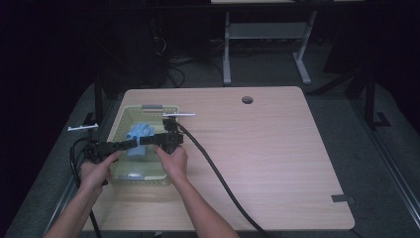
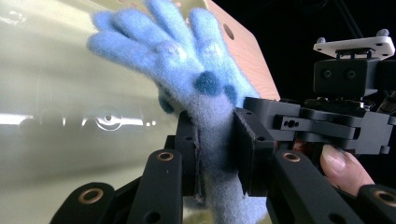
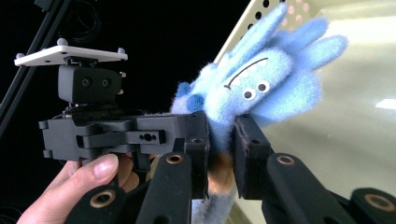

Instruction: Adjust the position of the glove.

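You have the blue fuzzy glove (image 1: 139, 140) pinched from both sides over the pale green basket (image 1: 120, 119) at the near left of the table (image 1: 277, 148). Your left gripper (image 2: 217, 156) clamps the cuff end, its pads pressed into the fleece, and your right gripper (image 3: 220, 156) is closed on the same narrow part from the opposite side, so the two sets of jaws nearly meet around it. The glove's fingers splay out past the jaws towards the basket wall.

Keep both grips level with each other as you lower it; if one hand drops faster, the fleece will likely twist or slip out of the looser pinch. Let go with one gripper first, only once the fingers rest on the basket floor, then open the other.

From above, your hands and the grippers cover most of the glove, so you cannot tell whether it already touches the bottom. The cuff's end is cut off below both gripper views, and the room beyond the table is too dark to read
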The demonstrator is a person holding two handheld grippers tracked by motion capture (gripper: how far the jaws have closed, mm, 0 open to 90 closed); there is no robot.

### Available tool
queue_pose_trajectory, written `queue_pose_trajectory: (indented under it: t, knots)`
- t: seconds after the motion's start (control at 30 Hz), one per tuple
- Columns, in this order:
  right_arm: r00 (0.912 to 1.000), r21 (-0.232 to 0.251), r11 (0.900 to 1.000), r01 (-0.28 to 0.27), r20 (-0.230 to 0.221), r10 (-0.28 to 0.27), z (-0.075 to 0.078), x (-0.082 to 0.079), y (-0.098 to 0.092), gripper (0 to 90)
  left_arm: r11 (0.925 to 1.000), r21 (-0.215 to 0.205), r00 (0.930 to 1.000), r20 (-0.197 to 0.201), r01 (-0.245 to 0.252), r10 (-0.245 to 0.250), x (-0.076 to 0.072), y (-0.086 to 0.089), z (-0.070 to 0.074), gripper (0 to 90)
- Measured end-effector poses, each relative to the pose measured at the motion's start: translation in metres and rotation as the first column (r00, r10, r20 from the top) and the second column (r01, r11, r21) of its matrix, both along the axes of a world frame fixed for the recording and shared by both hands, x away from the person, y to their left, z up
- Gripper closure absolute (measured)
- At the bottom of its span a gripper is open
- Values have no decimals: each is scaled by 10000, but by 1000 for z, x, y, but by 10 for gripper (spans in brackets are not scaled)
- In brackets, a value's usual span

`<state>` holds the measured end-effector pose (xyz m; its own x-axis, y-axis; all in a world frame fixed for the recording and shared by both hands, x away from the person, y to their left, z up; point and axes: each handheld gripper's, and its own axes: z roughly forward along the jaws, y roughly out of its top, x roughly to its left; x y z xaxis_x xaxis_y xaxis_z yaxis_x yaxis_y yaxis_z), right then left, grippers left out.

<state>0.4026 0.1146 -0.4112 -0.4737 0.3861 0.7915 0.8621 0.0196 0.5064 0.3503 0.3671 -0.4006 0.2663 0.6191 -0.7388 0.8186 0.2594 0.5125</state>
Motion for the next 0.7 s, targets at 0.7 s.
queue_pose_trajectory:
  t: [0.7]
  knots:
    - [9997,-736,9972,-145,-196,131,-10,1,2,768,9998,167,9985,-521,144,-135,4,-1,-15,721]
